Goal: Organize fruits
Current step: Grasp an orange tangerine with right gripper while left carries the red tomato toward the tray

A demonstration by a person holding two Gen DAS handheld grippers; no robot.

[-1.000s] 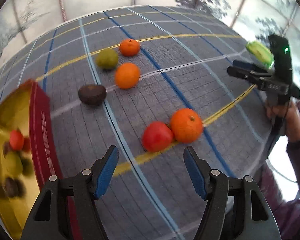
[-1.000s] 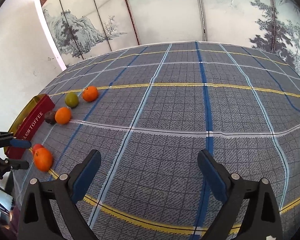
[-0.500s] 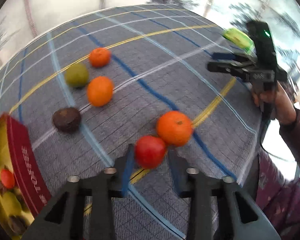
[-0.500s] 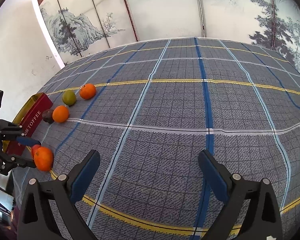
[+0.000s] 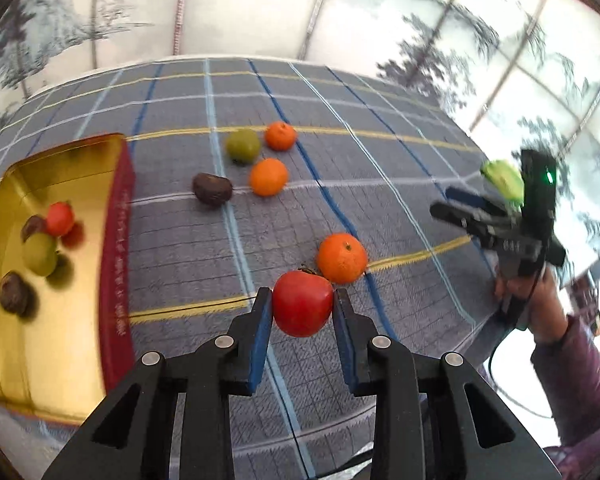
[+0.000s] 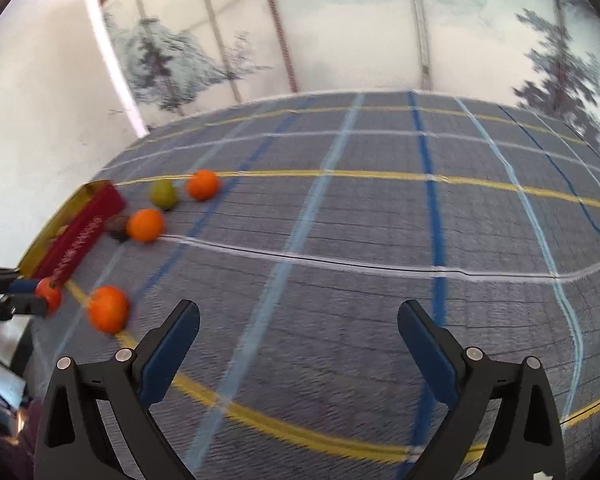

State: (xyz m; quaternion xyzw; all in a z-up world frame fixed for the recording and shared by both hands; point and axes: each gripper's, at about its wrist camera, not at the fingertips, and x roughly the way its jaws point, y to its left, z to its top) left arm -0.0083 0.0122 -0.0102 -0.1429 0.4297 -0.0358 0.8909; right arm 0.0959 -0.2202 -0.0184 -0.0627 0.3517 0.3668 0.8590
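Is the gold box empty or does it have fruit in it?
Not empty. The gold box holds a small red fruit, a green one and brown ones.

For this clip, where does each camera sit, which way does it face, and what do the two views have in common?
Left wrist: on the left gripper, facing across the table; its fingers clamp a red fruit, tin at left, right gripper and hand at far right.
Right wrist: on the right gripper, open and empty, facing across the cloth; left gripper tips at the left edge.
Shared: red fruit, nearest orange, tin, four farther fruits.
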